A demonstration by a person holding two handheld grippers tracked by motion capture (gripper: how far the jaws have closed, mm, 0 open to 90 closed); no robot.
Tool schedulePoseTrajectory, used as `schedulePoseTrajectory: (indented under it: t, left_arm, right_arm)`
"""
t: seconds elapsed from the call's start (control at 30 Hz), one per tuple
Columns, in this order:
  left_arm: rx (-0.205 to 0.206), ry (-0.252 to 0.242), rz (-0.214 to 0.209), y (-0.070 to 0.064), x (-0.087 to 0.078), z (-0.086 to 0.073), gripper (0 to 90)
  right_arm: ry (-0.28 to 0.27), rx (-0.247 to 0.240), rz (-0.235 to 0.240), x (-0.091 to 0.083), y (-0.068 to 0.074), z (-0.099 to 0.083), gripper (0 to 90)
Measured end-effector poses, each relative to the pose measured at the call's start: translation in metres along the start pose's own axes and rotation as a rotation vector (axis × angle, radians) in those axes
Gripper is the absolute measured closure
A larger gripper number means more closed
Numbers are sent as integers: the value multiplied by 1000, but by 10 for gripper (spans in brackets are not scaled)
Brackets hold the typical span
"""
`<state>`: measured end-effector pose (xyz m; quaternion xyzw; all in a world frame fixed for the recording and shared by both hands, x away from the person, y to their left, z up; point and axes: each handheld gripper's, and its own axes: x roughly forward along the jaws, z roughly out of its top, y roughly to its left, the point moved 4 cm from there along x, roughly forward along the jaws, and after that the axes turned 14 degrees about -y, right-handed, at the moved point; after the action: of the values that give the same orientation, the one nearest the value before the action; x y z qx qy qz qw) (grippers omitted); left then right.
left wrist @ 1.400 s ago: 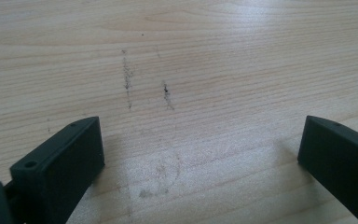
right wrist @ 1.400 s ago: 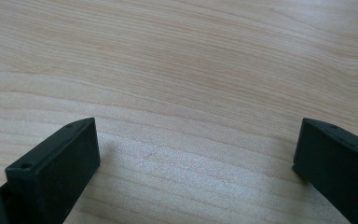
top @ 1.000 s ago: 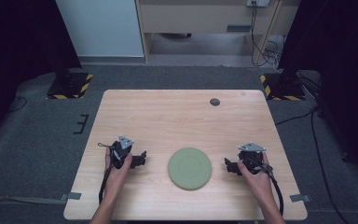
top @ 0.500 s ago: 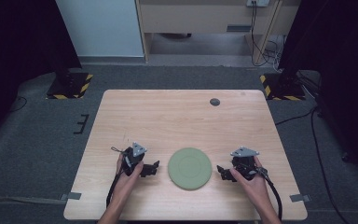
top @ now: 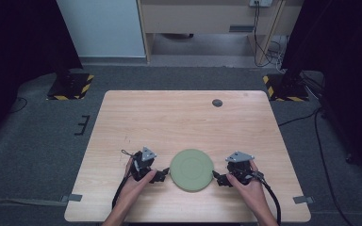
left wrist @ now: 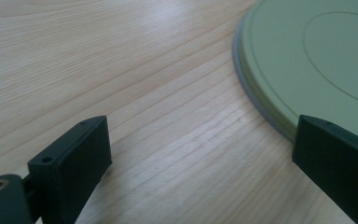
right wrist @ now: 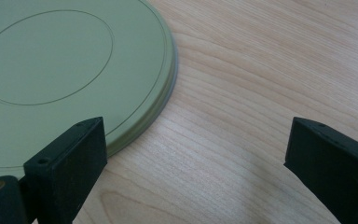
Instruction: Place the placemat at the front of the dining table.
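A round, flat green plate (top: 192,169) lies face down on the wooden table (top: 188,122) near its front edge. My left gripper (top: 164,173) sits low at the plate's left rim, open, with one jaw over the green plate (left wrist: 317,60) and the other over bare wood. At the right rim my right gripper (top: 218,177) is open too, one jaw above the edge of the green plate (right wrist: 60,70), the other over the table. Nothing is between either pair of jaws except the plate's rim area.
A small dark round disc (top: 217,102) lies near the table's far edge. Grey floor surrounds the table, with black stands on yellow-striped bases (top: 70,87) at both far corners and a cabinet behind.
Both grippers have moved inward toward the plate, the left one rightward and the right one leftward, and now reach its rims. The plate has not moved.
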<state>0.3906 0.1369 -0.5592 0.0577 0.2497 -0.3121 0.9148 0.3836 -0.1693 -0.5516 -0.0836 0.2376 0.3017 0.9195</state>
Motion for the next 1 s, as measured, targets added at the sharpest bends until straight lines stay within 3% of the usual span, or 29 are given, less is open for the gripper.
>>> schedulePoseTrajectory:
  t: [0.1, 0.27, 0.53, 1.0]
  left_arm:
    - [13, 4, -1, -4, 2, 0, 34]
    - [-6, 0, 9, -3, 3, 0, 36]
    - [-4, -5, 28, -4, 4, 1, 32]
    - [-18, -17, 61, 2, 12, 4, 3]
  right_arm:
    - [2, -1, 1, 0, 1, 0, 56]
    - [15, -18, -10, 1, 0, -2, 56]
    - [19, -18, -19, 4, 0, -3, 41]
    - [-11, -10, -99, 12, -5, 1, 31]
